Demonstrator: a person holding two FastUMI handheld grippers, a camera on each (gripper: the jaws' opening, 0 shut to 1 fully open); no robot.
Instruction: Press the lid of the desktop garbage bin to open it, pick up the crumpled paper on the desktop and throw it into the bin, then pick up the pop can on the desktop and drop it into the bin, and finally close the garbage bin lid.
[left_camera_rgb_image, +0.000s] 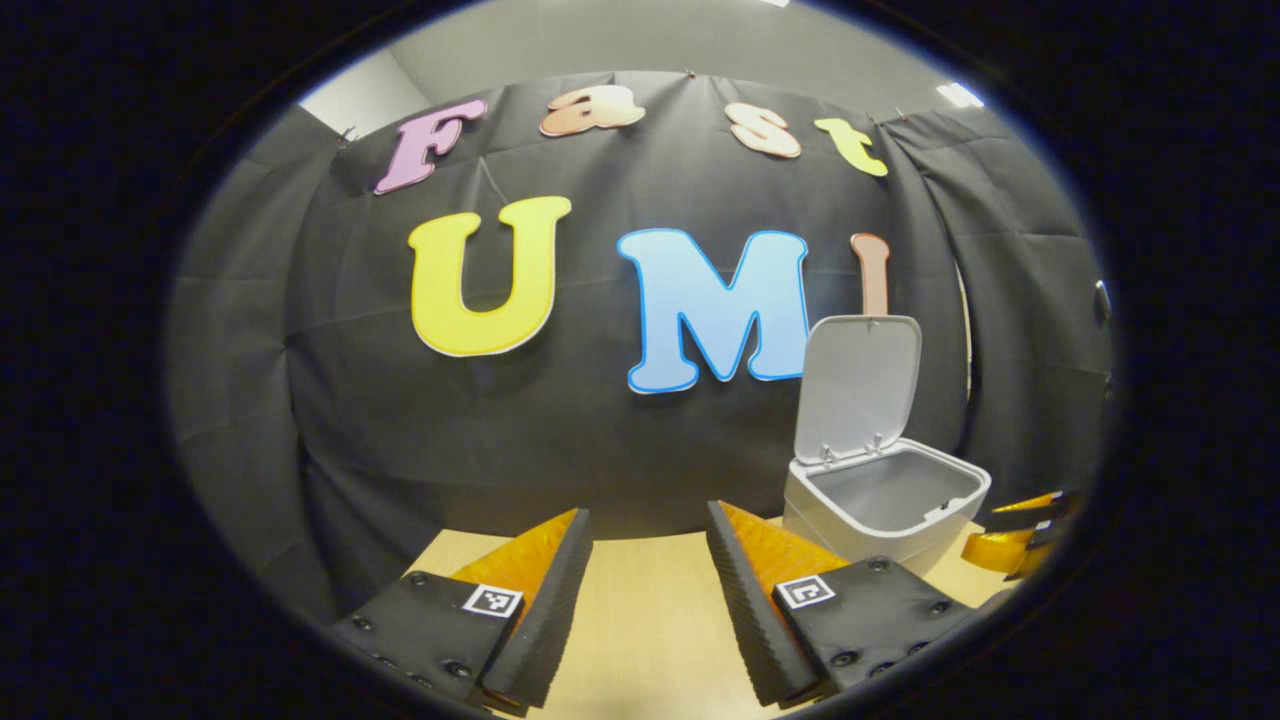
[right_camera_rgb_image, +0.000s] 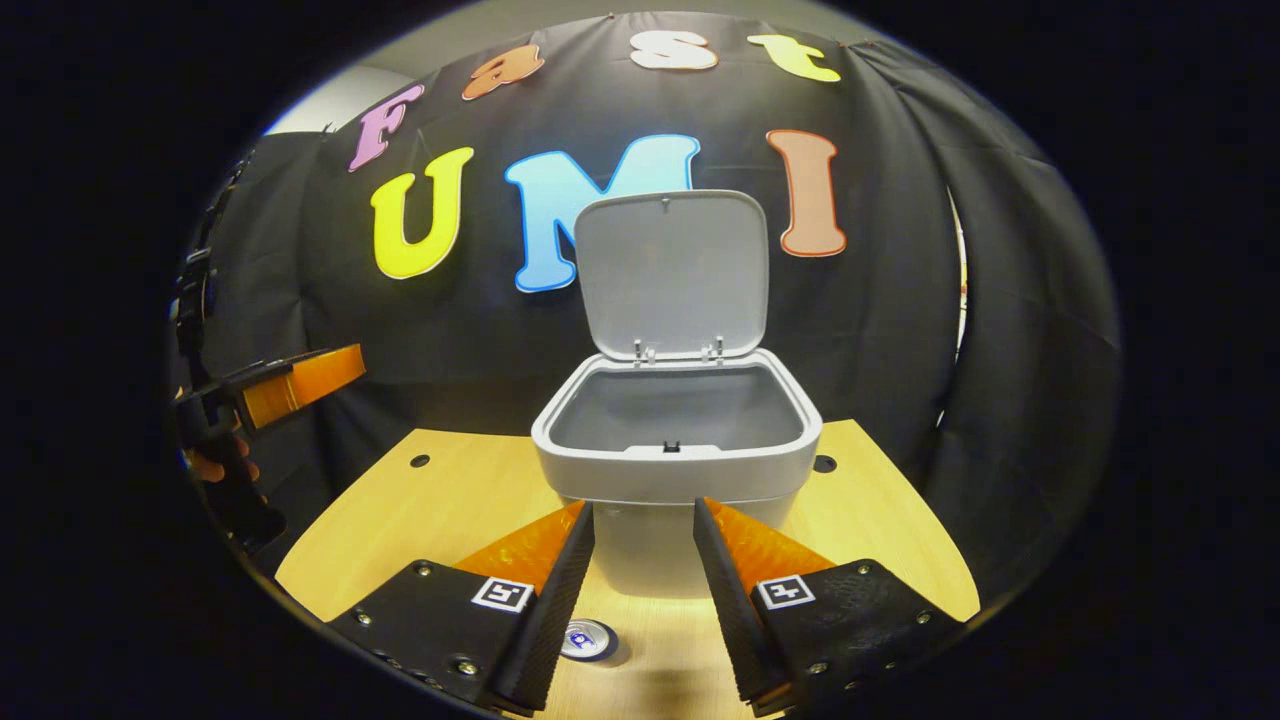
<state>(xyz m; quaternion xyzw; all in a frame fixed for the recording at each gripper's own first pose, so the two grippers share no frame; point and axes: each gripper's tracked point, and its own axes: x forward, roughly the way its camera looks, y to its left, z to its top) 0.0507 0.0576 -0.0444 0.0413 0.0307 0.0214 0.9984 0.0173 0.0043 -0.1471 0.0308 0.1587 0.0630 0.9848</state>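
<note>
We see the bin (right_camera_rgb_image: 676, 455) on the worktop (right_camera_rgb_image: 420, 510), lid (right_camera_rgb_image: 670, 270) upright; the pop can (right_camera_rgb_image: 588, 640) (half hidden) sits below our right hand-held gripper (right_camera_rgb_image: 643, 560), spread empty like the left hand-held gripper (left_camera_rgb_image: 648, 560).

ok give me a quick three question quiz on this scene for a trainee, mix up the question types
1. True or false: the lid of the garbage bin stands open.
2. Multiple choice: in the right gripper view, where does the pop can sit? A) inside the bin B) on the desktop in front of the bin, between the right gripper fingers C) held by the left gripper
3. Short answer: are the left gripper's fingers open or shut, and do they hold anything?

Key
1. True; the lid is tipped up behind the bin's mouth.
2. B; only the can's top shows, near the left finger.
3. Open, holding nothing.
</note>
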